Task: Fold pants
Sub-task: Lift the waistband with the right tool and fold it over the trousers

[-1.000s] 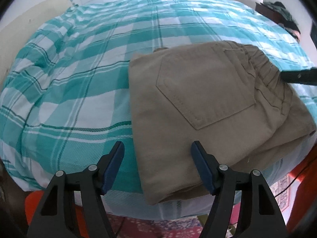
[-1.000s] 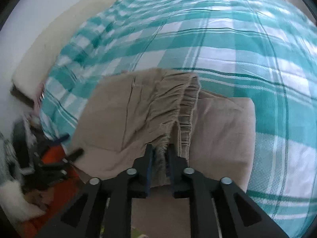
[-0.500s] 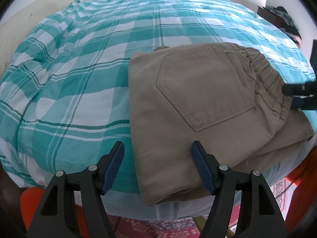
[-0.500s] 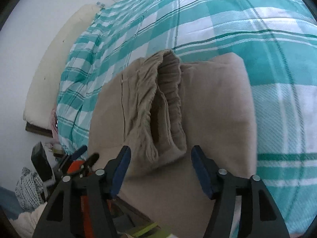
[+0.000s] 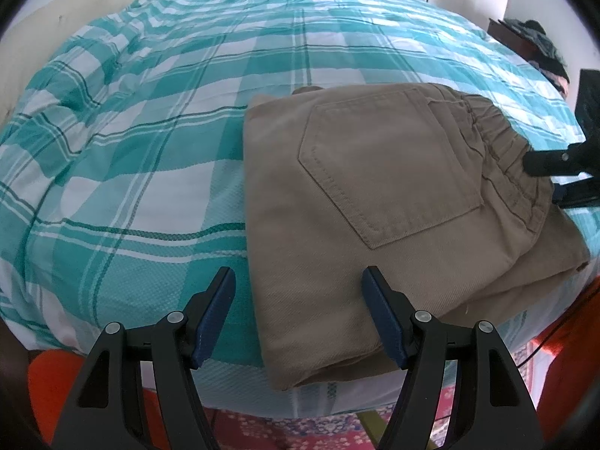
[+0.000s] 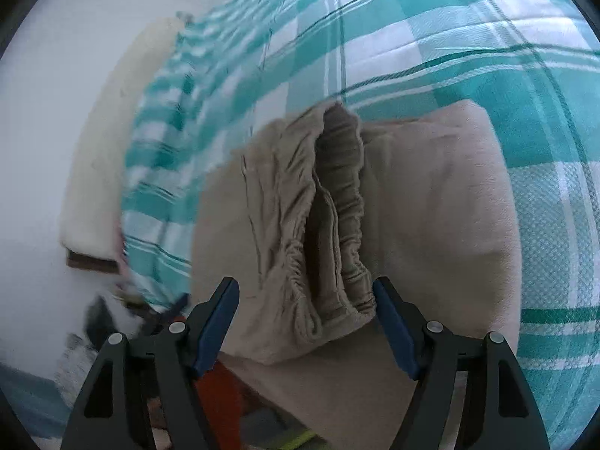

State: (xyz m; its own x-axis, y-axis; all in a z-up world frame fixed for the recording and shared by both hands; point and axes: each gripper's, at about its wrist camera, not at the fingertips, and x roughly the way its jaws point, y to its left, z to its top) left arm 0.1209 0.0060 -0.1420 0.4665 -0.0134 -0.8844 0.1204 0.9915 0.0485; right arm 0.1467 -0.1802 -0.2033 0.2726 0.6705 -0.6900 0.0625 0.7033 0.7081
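Observation:
The tan pants (image 5: 375, 195) lie folded into a compact stack near the front edge of the teal plaid bed cover (image 5: 150, 150), back pocket up. My left gripper (image 5: 298, 281) stands open over the stack's near left corner, with nothing pressed between its pads. My right gripper (image 6: 305, 292) has its jaws opening. The gathered elastic waistband (image 6: 337, 225) lies loose between its fingers, and the pads do not press on it. In the left wrist view the right gripper (image 5: 540, 178) comes in from the right at the waistband.
The bed's front edge runs just under the pants, with a red patterned rug (image 5: 300, 423) on the floor below. A cream headboard (image 5: 56, 18) lies at the far left. Dark clothes (image 5: 536, 45) are piled at the far right.
The right gripper was shut on the waistband, then let it go and opened wide while rolling. The waistband dropped onto the folded stack. The left gripper stayed where it was.

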